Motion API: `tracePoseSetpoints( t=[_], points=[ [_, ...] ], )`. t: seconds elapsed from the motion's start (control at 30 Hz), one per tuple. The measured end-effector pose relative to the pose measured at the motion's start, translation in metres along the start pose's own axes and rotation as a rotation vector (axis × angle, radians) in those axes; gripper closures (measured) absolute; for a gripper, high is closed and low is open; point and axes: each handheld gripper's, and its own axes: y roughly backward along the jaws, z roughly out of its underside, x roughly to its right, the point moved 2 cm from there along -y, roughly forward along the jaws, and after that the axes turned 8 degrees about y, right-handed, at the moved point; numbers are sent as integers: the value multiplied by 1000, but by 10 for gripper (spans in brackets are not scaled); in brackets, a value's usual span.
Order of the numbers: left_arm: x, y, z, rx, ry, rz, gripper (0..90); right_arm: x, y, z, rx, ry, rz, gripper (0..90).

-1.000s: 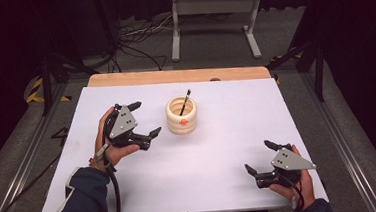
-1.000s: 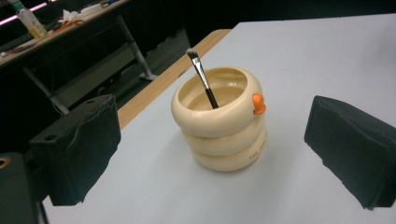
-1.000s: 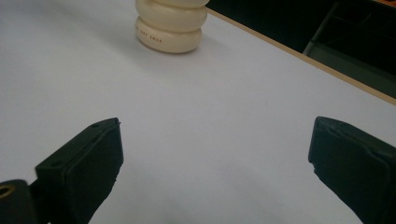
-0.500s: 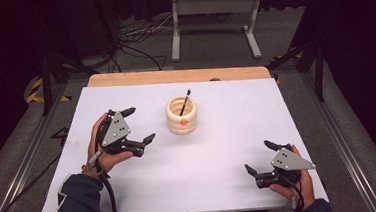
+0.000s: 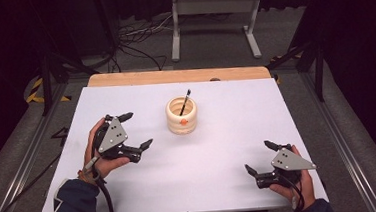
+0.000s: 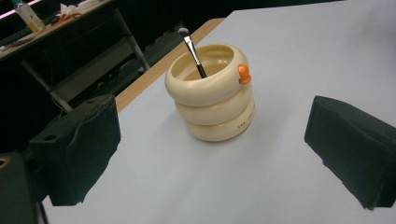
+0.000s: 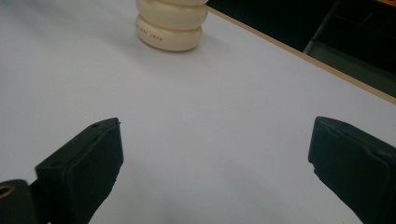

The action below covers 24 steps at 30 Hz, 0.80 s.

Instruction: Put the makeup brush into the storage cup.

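Overhead, high view — a white bench with a bare wood strip along its far edge. Near the middle stands a cream pot, built like three stacked rounded rings, with a small orange knob on its front. A thin dark brush leans inside, bristle end up. The left gripper is held just left of the pot and apart from it, its fingers spread and holding nothing. The right gripper sits near the front right corner, well apart from the pot, its fingers also spread and holding nothing.

Left gripper view — the pot stands between the two black fingers and beyond them. Its surface is smooth and glossy, likely ceramic or plastic, with faint lettering on the lowest ring. The orange knob sits on the top ring. The brush has a pale bristle tip and a slim black handle resting against the rim. The finger pads look matte and rubbery.

Right gripper view — the pot's lower rings stand far off, across bare bench.

Risk, as a judgement: the pot looks light and tall for its base, so a sideways nudge from a finger could tip it or roll the brush out, and its glossy curves could slip from a shallow pinch.
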Motion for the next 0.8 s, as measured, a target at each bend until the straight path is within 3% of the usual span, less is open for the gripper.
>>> tracePoseSetpoints(
  t=[0.8],
  points=[
    [10, 19, 22, -60, -12, 0, 42, -2, 0, -1, -2, 10, -2, 37]
  ],
)
